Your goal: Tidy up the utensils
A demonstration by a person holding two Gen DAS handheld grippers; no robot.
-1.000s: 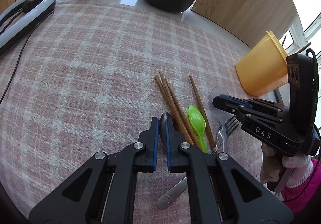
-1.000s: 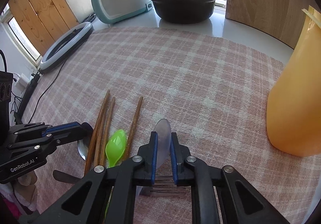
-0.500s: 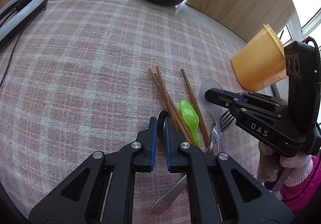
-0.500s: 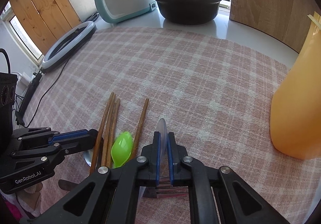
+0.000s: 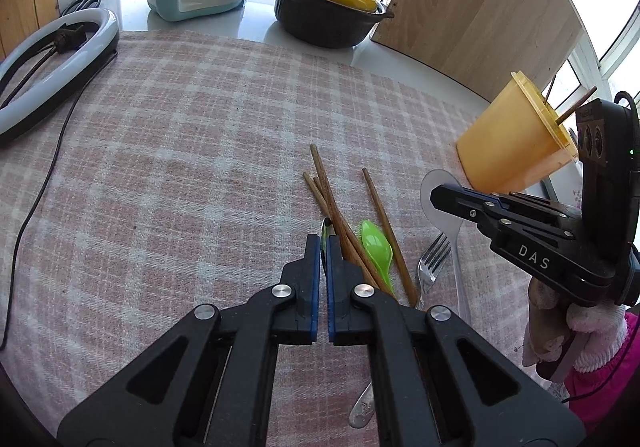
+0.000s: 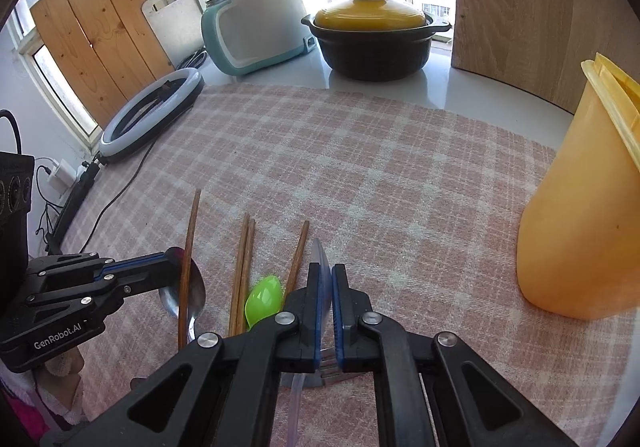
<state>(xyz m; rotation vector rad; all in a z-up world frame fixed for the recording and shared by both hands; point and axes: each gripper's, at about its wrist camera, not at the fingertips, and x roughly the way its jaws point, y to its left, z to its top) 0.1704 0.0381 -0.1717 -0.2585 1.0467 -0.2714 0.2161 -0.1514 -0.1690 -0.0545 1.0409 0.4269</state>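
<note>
Both fingers pinch spoons edge-on: left a metal spoon (image 5: 325, 227), right a clear spoon (image 6: 321, 267).

The left wrist camera sits just behind its own gripper (image 5: 323, 243) and looks low across the checked cloth (image 5: 160, 175) toward the pot (image 5: 330, 13) at 12 o'clock, with the other gripper (image 5: 434, 193) at 3 o'clock. The right wrist camera sits likewise behind its gripper (image 6: 326, 279), facing the same pot (image 6: 376, 35), the left gripper (image 6: 176, 257) at 9 o'clock. Both views share the chopsticks (image 5: 340, 223), the green spoon (image 6: 262, 299) and the yellow cup (image 5: 512, 143).
</note>
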